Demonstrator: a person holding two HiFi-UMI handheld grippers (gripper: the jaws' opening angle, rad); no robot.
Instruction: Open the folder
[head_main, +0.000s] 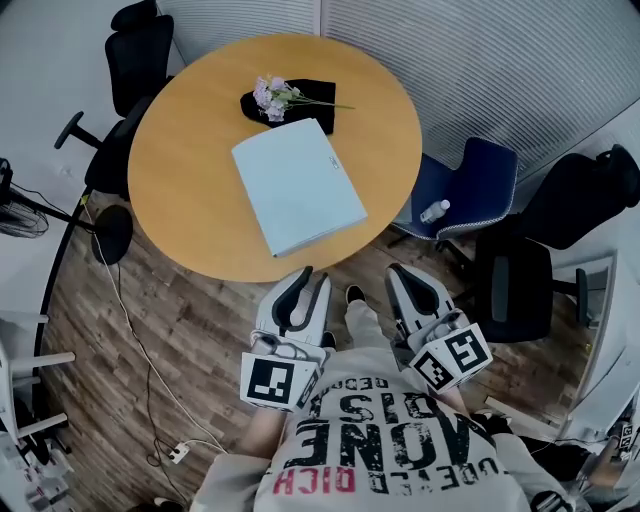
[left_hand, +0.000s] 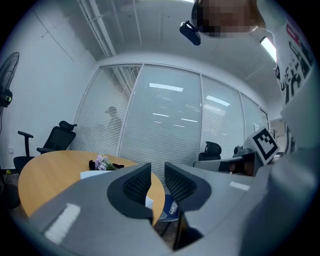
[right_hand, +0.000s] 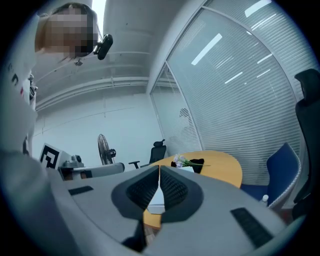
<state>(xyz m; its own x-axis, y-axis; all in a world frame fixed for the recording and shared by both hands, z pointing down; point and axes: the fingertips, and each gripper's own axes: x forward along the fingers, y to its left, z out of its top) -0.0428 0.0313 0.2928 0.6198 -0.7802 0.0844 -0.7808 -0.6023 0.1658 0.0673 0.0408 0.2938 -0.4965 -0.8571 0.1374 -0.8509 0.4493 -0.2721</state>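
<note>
1. Folder (head_main: 298, 185) lies shut, flat on round table (head_main: 190, 170), flowers (head_main: 270, 97) just past its far end.
2. L gripper (head_main: 308, 280): jaws apart, nothing btwn, off table's near edge.
3. R gripper (head_main: 402, 272): jaw tips together, empty, right of L gripper.

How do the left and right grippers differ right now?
The left gripper has its jaws apart; the right gripper has its jaws closed tip to tip. In the head view the left gripper is nearer the folder than the right gripper. Both are empty and short of the folder.
</note>
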